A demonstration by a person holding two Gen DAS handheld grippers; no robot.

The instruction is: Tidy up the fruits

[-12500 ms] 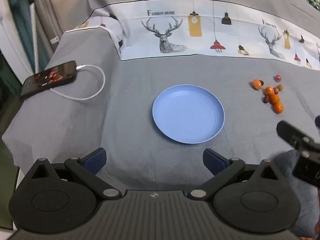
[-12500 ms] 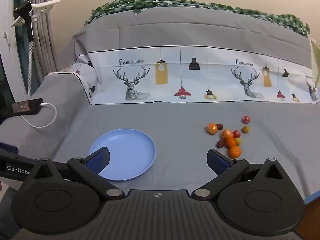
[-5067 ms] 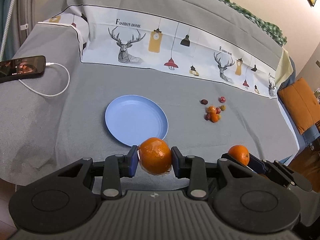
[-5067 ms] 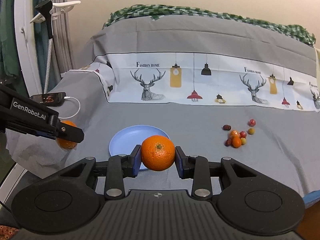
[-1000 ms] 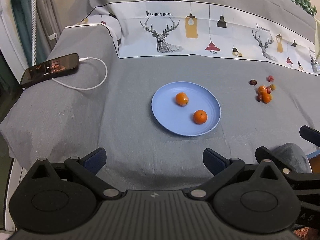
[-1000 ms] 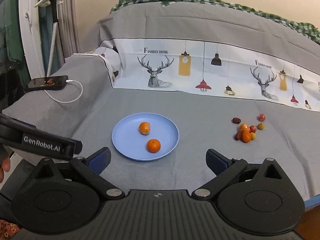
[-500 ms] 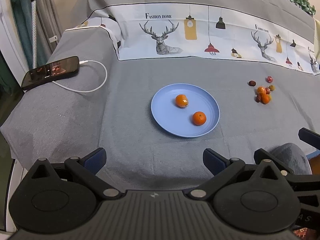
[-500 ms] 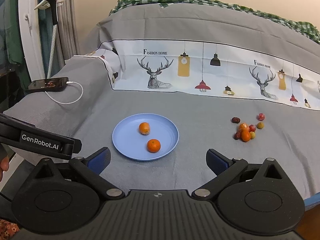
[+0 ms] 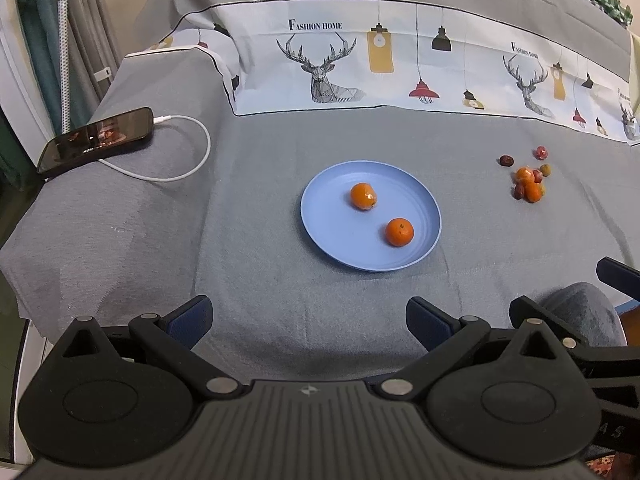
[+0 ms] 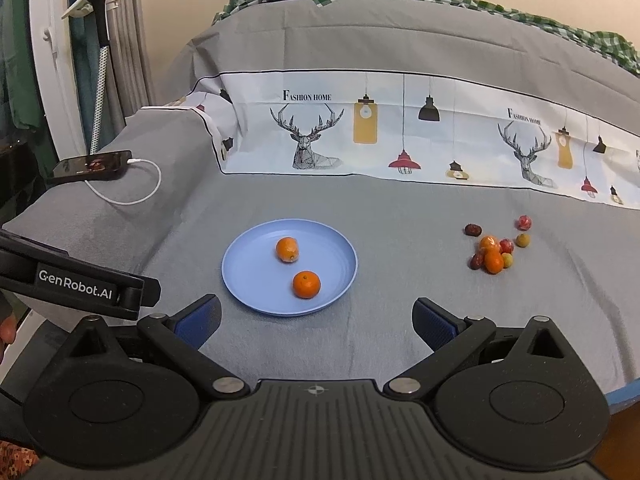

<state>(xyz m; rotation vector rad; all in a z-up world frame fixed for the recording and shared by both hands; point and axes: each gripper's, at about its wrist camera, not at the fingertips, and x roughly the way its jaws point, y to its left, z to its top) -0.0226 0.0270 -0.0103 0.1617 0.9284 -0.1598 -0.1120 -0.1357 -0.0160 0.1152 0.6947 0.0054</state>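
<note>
Orange fruit, two pieces (image 9: pixel 363 196) (image 9: pixel 399 232), sits on the blue plate (image 9: pixel 320 216) while I hold left gripper (image 9: pixel 308 318) and right gripper (image 10: pixel 316 318) wide and empty, pulled back from the bed (image 9: pixel 260 280), ready for the remaining pile (image 10: pixel 494 250).

Your left gripper (image 9: pixel 308 320) is held level at the near edge of the bed with its jaws spread wide and nothing between the blue pads (image 9: pixel 188 318). Your right gripper (image 10: pixel 316 318) sits just beside it on the right at the same near edge, its jaws equally wide apart and empty; its black frame shows at the right border of the left wrist view, while the left gripper's branded side bar crosses the left of the right wrist view. A bit of your hand (image 10: pixel 6 334) peeks in at that view's far left edge.
</note>
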